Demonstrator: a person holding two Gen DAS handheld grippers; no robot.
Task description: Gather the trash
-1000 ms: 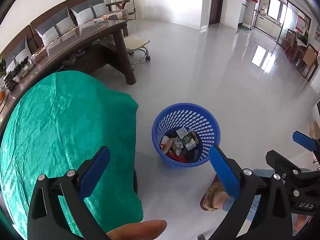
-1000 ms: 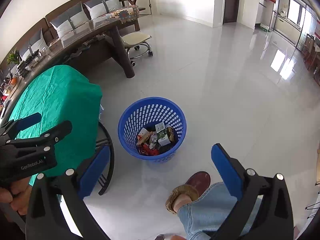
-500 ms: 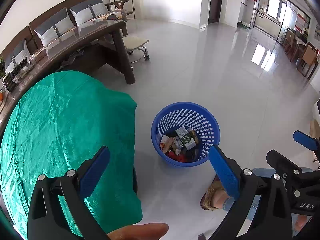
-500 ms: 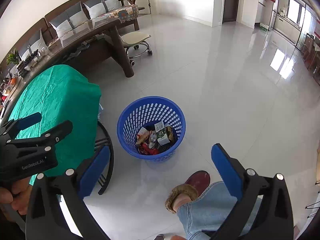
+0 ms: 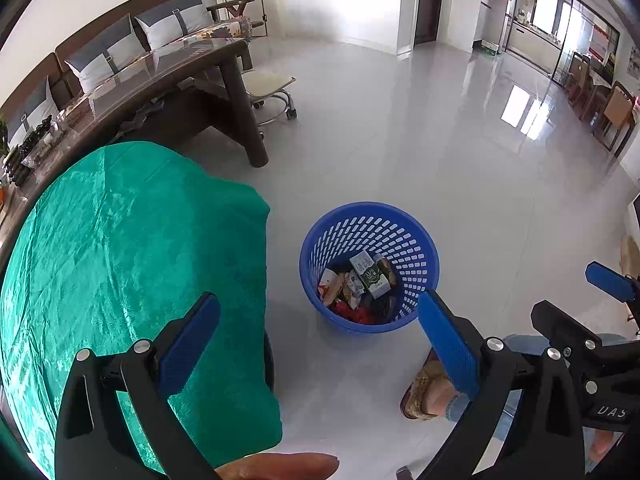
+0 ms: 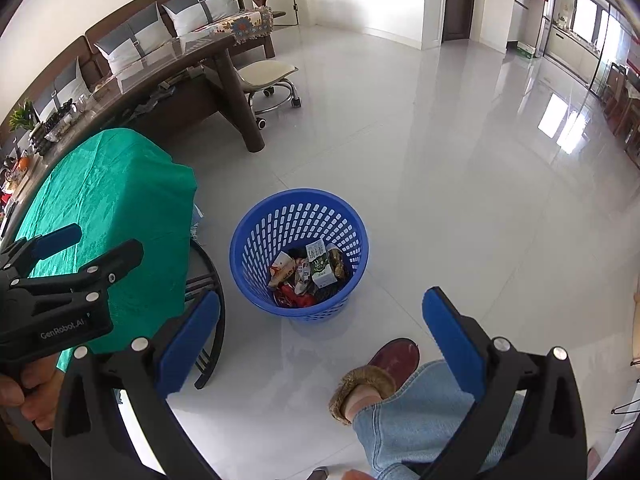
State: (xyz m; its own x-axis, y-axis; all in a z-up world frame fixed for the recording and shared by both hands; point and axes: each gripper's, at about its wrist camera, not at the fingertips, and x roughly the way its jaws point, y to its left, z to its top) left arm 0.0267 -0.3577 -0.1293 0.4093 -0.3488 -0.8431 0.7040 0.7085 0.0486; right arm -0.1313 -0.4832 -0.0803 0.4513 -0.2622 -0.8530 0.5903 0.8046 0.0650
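Observation:
A blue perforated basket (image 5: 370, 220) (image 6: 300, 208) stands on the floor with several pieces of trash in it, among them a green and white carton (image 5: 370, 274) (image 6: 319, 265) and crumpled wrappers (image 5: 340, 286) (image 6: 286, 270). My left gripper (image 5: 318, 320) hangs open and holds nothing, above the floor just near of the basket. My right gripper (image 6: 320, 322) is also open and holds nothing, near the basket's front side. The left gripper's body (image 6: 60, 292) shows at the left of the right wrist view.
A table under a green cloth (image 5: 120, 248) (image 6: 108, 196) stands left of the basket. Behind it are a dark wooden table (image 5: 168, 84), a rolling stool (image 5: 268, 88) and a sofa. A person's foot in a slipper (image 6: 384, 368) and jeans leg are near the basket. Glossy floor extends to the right.
Both views have shifted only slightly; the basket sits a touch further left in each. Both grippers stay open.

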